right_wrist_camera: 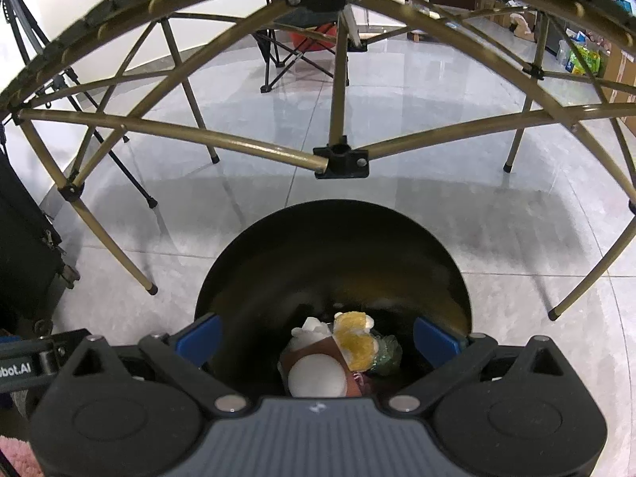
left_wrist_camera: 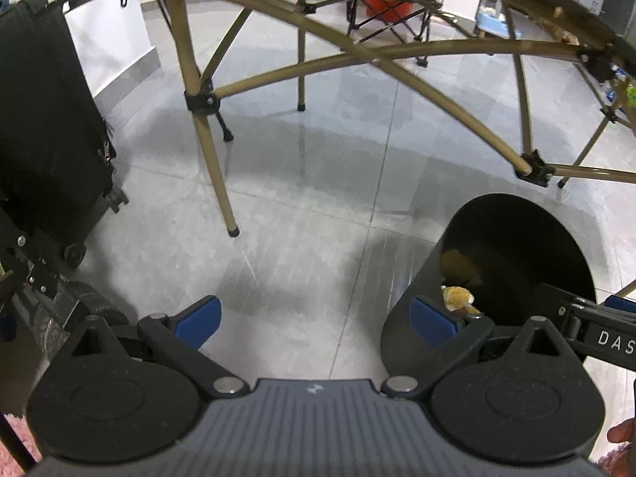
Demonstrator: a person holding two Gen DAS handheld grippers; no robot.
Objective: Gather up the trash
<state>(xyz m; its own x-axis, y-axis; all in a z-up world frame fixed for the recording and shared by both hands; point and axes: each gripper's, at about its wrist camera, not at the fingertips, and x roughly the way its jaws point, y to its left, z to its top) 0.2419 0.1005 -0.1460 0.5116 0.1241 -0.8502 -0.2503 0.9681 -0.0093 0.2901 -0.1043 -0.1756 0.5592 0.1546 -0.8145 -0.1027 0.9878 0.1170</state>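
A black round trash bin (right_wrist_camera: pixel 334 238) stands on the grey tiled floor. In the right wrist view my right gripper (right_wrist_camera: pixel 316 338) is open right over its mouth. Inside lie a yellow and white crumpled piece (right_wrist_camera: pixel 355 338), a white round lid on a brown cup (right_wrist_camera: pixel 316 375) and a green wrapper (right_wrist_camera: pixel 387 353). In the left wrist view the bin (left_wrist_camera: pixel 516 246) is at the right, with a yellow scrap (left_wrist_camera: pixel 459 296) inside. My left gripper (left_wrist_camera: pixel 314 318) is open and empty over the floor, left of the bin. The right gripper's body (left_wrist_camera: pixel 596 330) reaches over the bin.
A folding table's tan metal legs and cross bars (right_wrist_camera: pixel 338 155) stand just behind the bin, table edge overhead. A black wheeled case (left_wrist_camera: pixel 43 119) is at the left. A folding chair (left_wrist_camera: pixel 393 8) stands at the back. A pink rug (right_wrist_camera: pixel 12 453) lies at the near left.
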